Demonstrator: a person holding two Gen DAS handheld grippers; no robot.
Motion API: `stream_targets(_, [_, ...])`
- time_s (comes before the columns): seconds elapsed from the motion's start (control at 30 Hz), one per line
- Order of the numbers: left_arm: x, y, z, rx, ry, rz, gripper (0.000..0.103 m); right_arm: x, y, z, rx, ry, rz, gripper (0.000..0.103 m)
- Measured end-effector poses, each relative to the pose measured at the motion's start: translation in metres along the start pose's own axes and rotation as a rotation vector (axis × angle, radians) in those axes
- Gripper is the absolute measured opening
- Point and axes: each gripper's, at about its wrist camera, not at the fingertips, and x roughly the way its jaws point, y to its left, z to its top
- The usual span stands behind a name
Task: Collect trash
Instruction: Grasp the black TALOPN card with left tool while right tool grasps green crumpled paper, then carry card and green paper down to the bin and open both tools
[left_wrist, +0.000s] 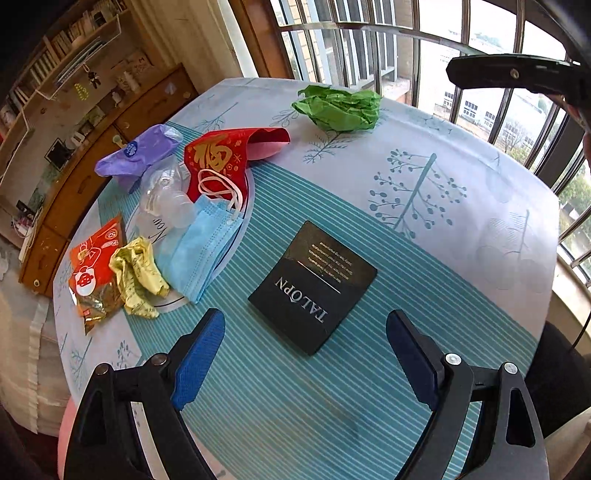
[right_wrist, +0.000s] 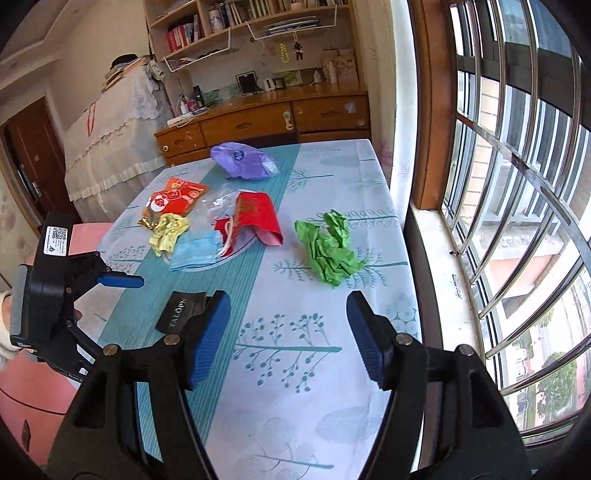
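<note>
On the tablecloth lie a black TALOPN box (left_wrist: 314, 288) (right_wrist: 181, 312), crumpled green paper (left_wrist: 340, 107) (right_wrist: 330, 247), a red envelope (left_wrist: 229, 155) (right_wrist: 258, 218), a blue face mask (left_wrist: 203, 247) (right_wrist: 195, 251), a yellow wrapper (left_wrist: 136, 277) (right_wrist: 168, 230), an orange snack packet (left_wrist: 94, 266) (right_wrist: 173, 201), clear plastic (left_wrist: 166, 195) and a purple bag (left_wrist: 136, 155) (right_wrist: 242, 160). My left gripper (left_wrist: 306, 315) hangs open above the box's near edge, holding nothing. My right gripper (right_wrist: 288, 299) is open and empty, the green paper ahead of it.
The table (right_wrist: 332, 369) stands against a barred window (right_wrist: 517, 184) on the right. A wooden cabinet (right_wrist: 258, 122) with shelves above runs behind it. A lace-covered appliance (right_wrist: 118, 129) and a pink seat (right_wrist: 37, 387) are to the left.
</note>
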Motion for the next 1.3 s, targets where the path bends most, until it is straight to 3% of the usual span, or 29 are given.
stream_targets(0.1, [0.023, 0.002, 0.008, 0.026, 0.023, -0.007, 0.092, 0.023, -0.021, 0.002, 0.02, 0.017, -0.009, 0.063])
stream_targets(0.3, [0.04, 0.019, 0.028, 0.004, -0.005, -0.058, 0.093, 0.059, -0.038, 0.005, 0.012, 0.044, -0.028, 0.069])
stream_targets(0.63, [0.06, 0.053, 0.034, -0.134, 0.013, -0.16, 0.092, 0.115, -0.021, 0.031, -0.029, 0.066, -0.046, 0.069])
stream_targets(0.73, [0.06, 0.055, 0.035, -0.143, -0.004, -0.158, 0.088, 0.13, -0.014, 0.038, -0.043, 0.075, -0.049, 0.069])
stream_targets(0.9, [0.055, 0.054, 0.037, -0.142, -0.021, -0.161, 0.071, 0.152, -0.004, 0.038, -0.075, 0.107, -0.078, 0.069])
stream_targets(1.03, [0.056, 0.054, 0.039, -0.151, -0.023, -0.158, 0.071, 0.166, -0.004, 0.033, -0.073, 0.148, -0.104, 0.068])
stream_targets(1.07, [0.055, 0.052, 0.038, -0.154, -0.027, -0.154, 0.069, 0.168, -0.003, 0.032, -0.075, 0.156, -0.117, 0.067])
stream_targets(1.13, [0.053, 0.05, 0.035, -0.162, -0.036, -0.146, 0.066, 0.174, -0.001, 0.027, -0.089, 0.178, -0.118, 0.045])
stream_targets(1.17, [0.053, 0.049, 0.034, -0.169, -0.036, -0.139, 0.064, 0.175, 0.001, 0.024, -0.104, 0.175, -0.137, 0.039])
stream_targets(1.3, [0.047, 0.042, 0.031, -0.206, -0.026, -0.101, 0.063, 0.165, 0.008, 0.016, -0.114, 0.167, -0.116, 0.032])
